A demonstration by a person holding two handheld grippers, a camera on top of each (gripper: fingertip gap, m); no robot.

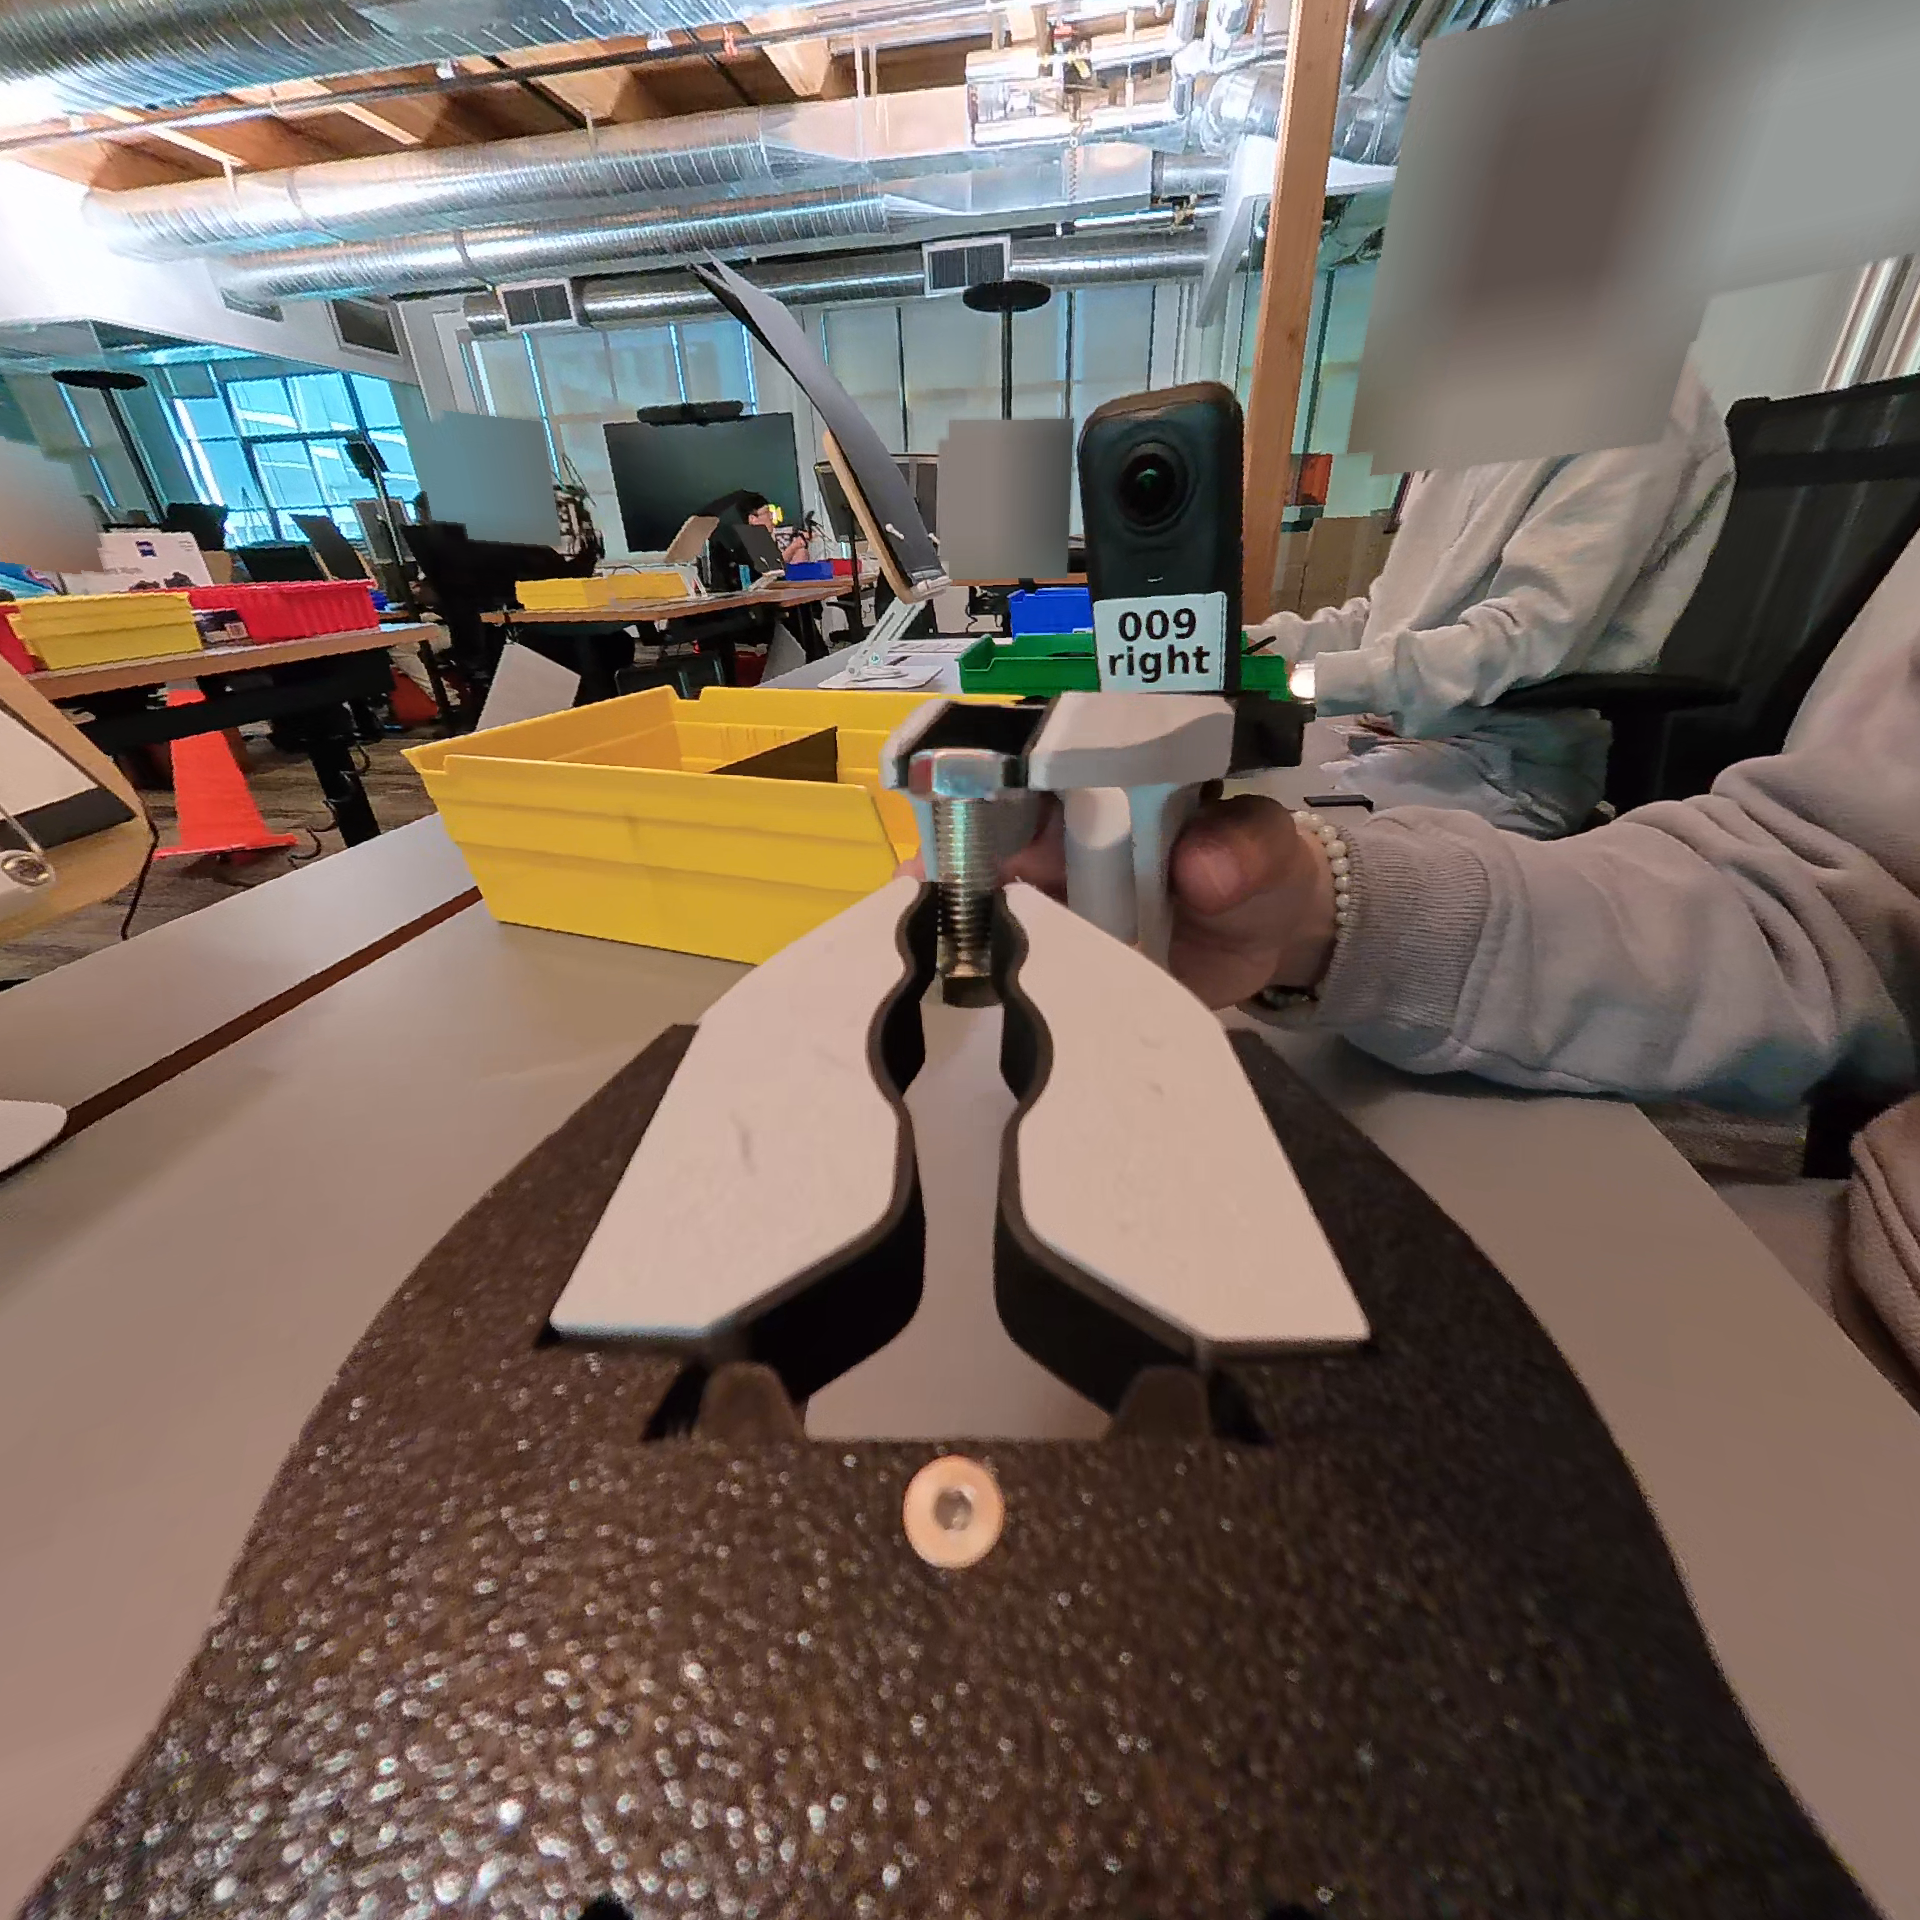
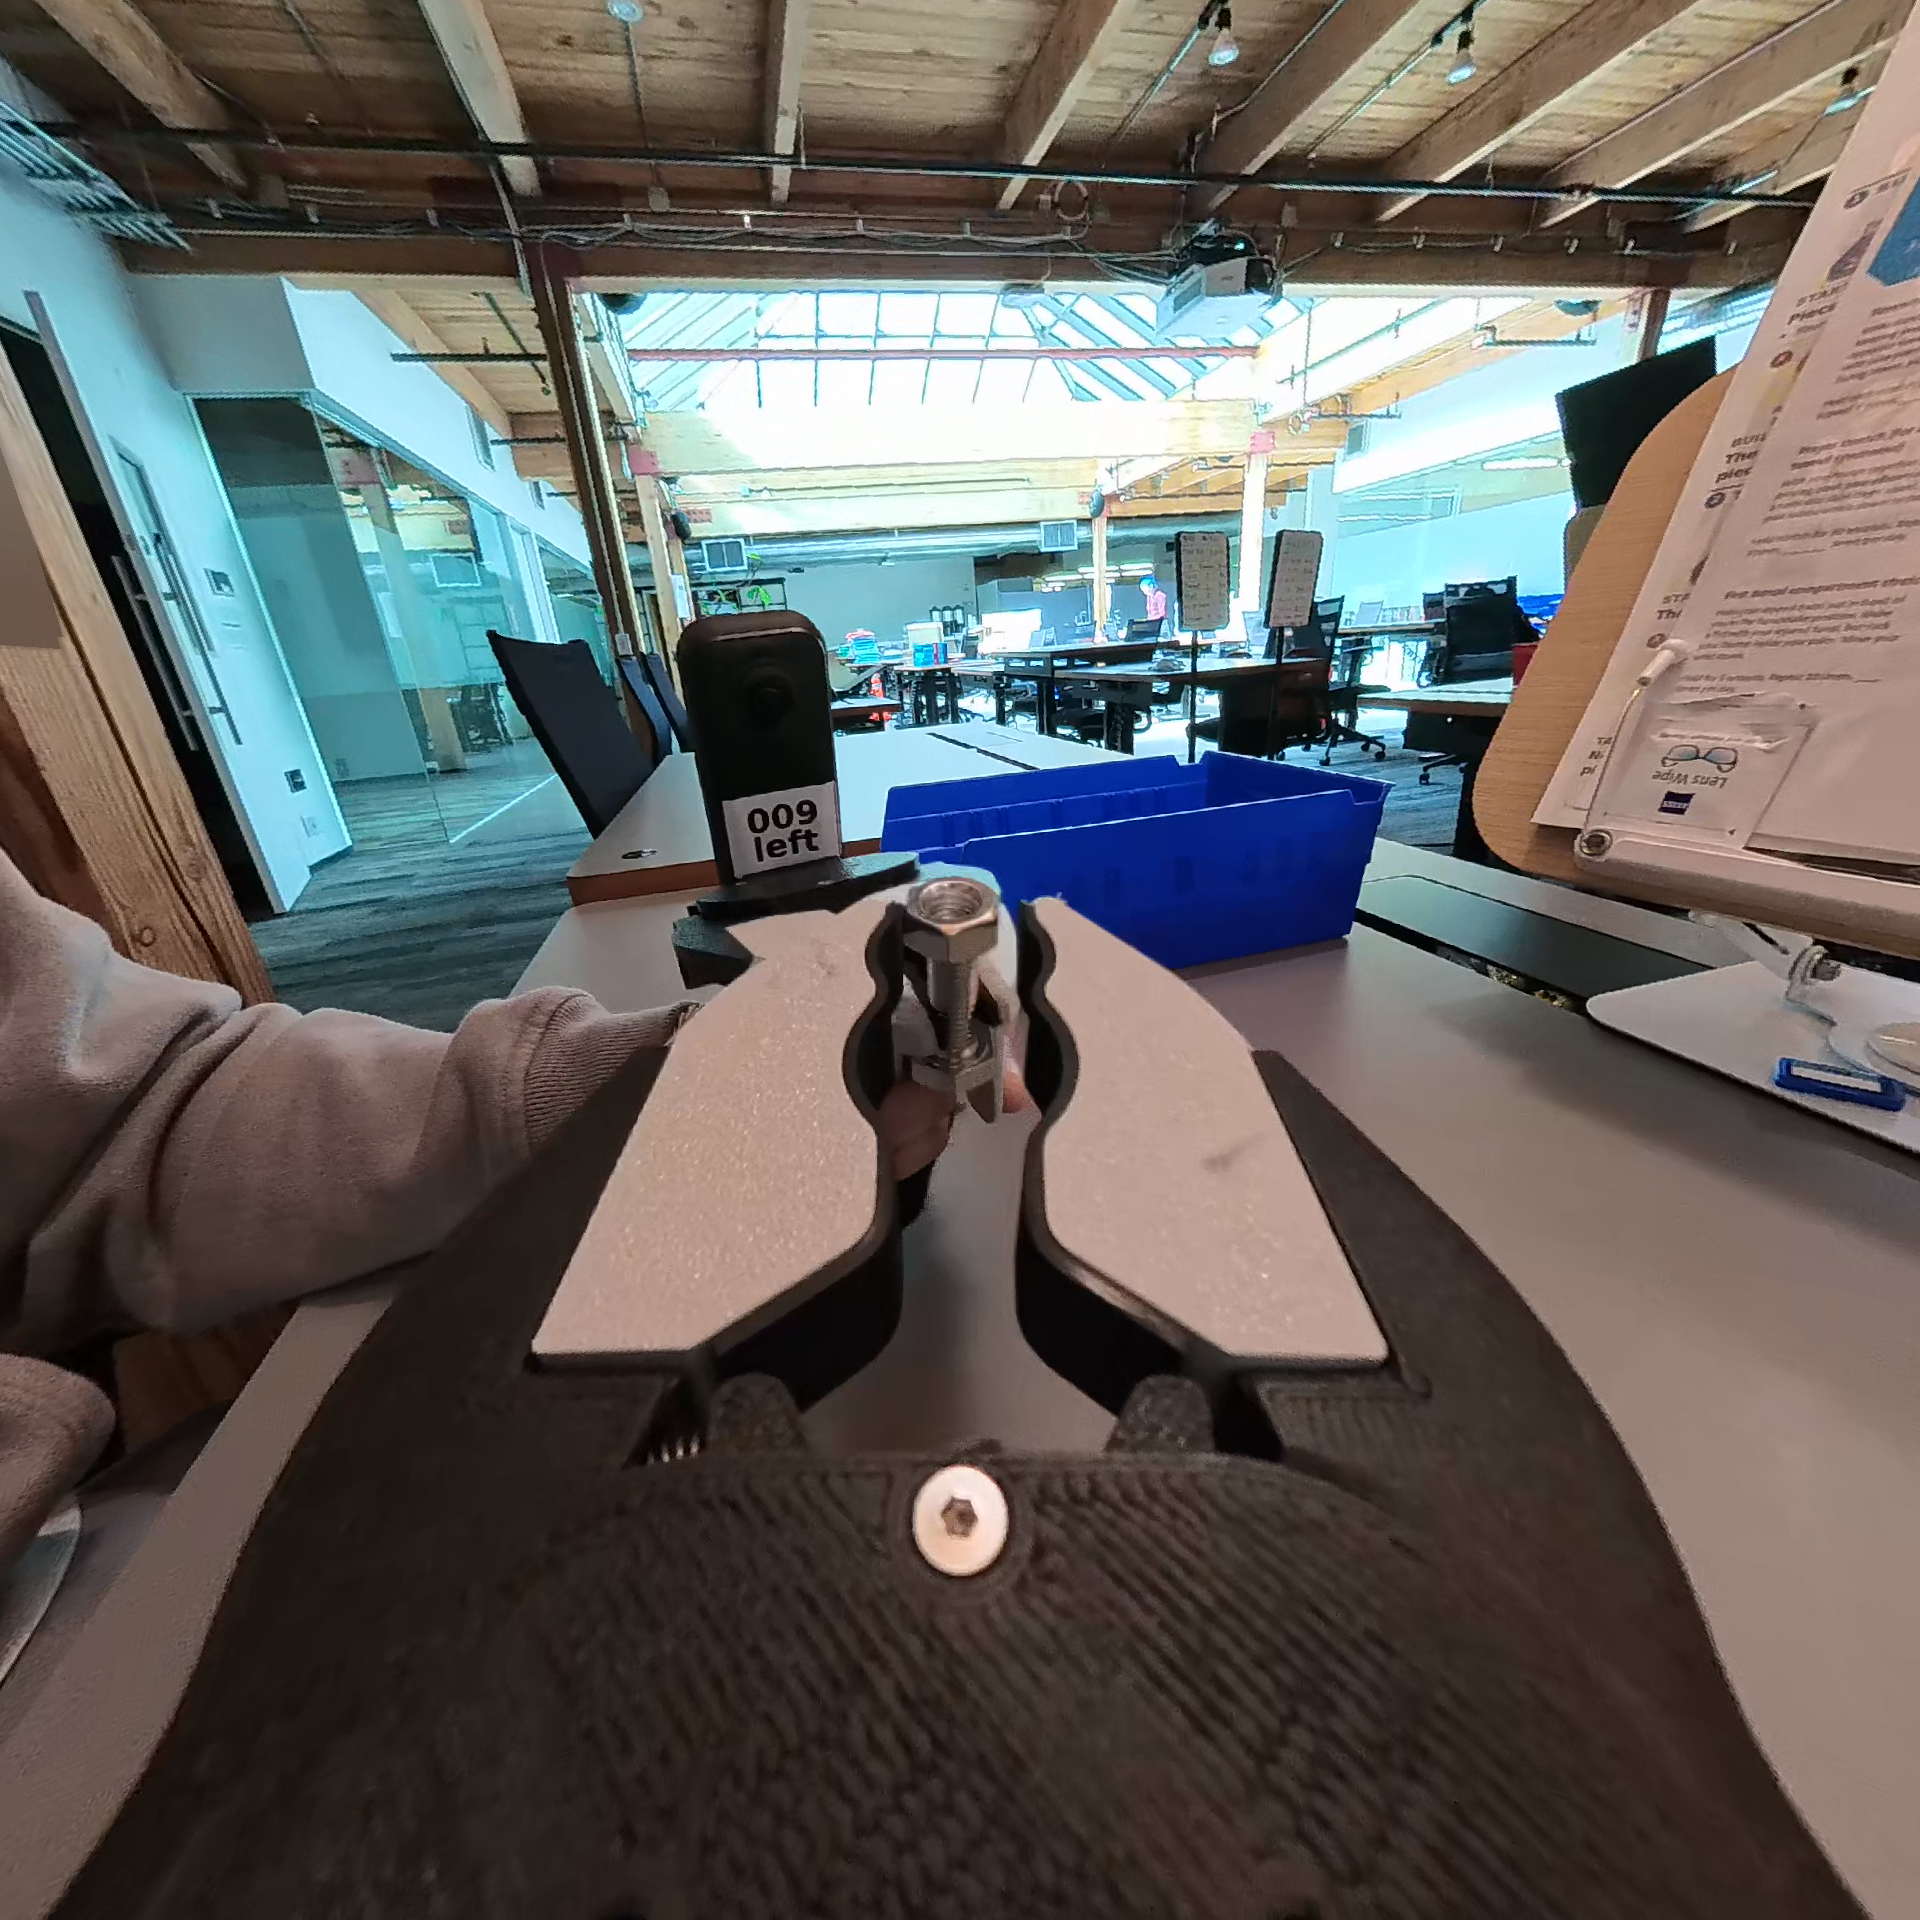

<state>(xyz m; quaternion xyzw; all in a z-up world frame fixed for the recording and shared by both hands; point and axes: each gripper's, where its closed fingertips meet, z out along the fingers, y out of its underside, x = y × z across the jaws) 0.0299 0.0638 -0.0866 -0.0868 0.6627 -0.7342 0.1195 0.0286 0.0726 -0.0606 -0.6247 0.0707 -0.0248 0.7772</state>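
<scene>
Now | left gripper (image 1: 961,935) clamps bolt (image 1: 966,842) shank | right gripper (image 2: 951,920): head (labelled camera (image 1: 1158,499))

We see both views brightly lit by daylight. In the right wrist view a skylight (image 2: 935,353) is blown out to near white, and the far room under it looks washed. In the left wrist view windows (image 1: 301,436) at the back left glow pale, and ducts (image 1: 499,208) overhead carry glare. Shadows on the worktop (image 1: 312,1143) are soft and faint. Wide-angle distortion bends beams and walls near the edges of both views. The black mount (image 1: 935,1662) close to the lens sparkles with speckled highlights and is slightly soft; the background desks are soft too.
</scene>
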